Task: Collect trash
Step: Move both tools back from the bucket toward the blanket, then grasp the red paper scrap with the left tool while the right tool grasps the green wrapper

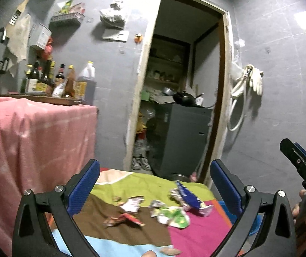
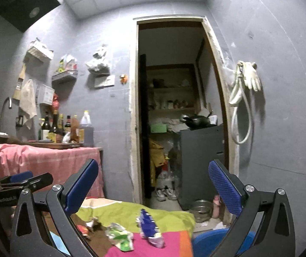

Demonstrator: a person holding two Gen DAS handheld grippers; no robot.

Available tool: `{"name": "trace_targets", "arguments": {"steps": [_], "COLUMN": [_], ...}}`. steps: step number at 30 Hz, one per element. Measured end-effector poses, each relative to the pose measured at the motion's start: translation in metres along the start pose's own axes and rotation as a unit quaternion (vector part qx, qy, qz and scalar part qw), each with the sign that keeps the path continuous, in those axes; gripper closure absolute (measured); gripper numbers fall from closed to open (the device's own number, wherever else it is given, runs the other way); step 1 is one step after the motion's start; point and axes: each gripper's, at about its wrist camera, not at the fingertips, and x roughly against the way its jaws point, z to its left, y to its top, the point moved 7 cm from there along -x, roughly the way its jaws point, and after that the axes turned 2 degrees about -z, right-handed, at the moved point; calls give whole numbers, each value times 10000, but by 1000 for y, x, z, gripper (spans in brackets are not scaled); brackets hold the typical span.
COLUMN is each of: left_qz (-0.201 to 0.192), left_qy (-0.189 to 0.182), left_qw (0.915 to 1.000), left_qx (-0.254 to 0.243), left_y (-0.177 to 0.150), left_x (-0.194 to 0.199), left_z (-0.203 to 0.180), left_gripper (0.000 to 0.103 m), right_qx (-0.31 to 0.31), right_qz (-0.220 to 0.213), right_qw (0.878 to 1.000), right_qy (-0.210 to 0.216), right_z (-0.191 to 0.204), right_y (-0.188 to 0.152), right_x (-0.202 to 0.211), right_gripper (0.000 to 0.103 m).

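Several crumpled wrappers lie on a patchwork cloth (image 1: pixel 114 231) of green, brown and pink. Among them are a blue wrapper (image 1: pixel 188 196), a green and white one (image 1: pixel 175 217) and a red one (image 1: pixel 129 218). My left gripper (image 1: pixel 155 184) hangs open above and short of them, with nothing between its blue pads (image 1: pixel 84 184). In the right wrist view the blue wrapper (image 2: pixel 148 224) and the green one (image 2: pixel 120 236) lie below my right gripper (image 2: pixel 153 186), which is also open and holds nothing. Each gripper shows at the edge of the other's view: the right gripper (image 1: pixel 292 147) and the left gripper (image 2: pixel 35 177).
A blue tub (image 2: pixel 213 242) stands right of the cloth, with a metal bowl (image 2: pixel 201 209) on the floor behind it. To the left is a pink-draped counter (image 1: pixel 35 132) with bottles (image 1: pixel 52 81). Straight ahead an open doorway (image 1: pixel 180 85) leads to a dark cabinet (image 1: pixel 185 137). A hose and gloves (image 1: pixel 253 79) hang on the right wall.
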Motion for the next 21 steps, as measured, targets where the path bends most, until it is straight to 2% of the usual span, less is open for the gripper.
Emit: {"name": "trace_targets", "arguments": {"steps": [6,13,21], "left_qz": [-13,283,955], "left_qy": [305,533,496], "left_qw": [9995,9982,9942], "left_qx": [-10,-45,54], "left_y": [-9,-34,-74], "left_x": [11,1,-26], "left_z": [32,60,78], "left_gripper": [2,2,2], "right_qx": [157,464,317], "right_qz": [3,272,967], "right_qw": [9998,9983,9944], "right_qy": [152,220,293], "right_z": [30,52,44], "right_y": [-15,-46,-89], "right_x": [-4,-19,-44], "right_gripper": [0,0,0]}}
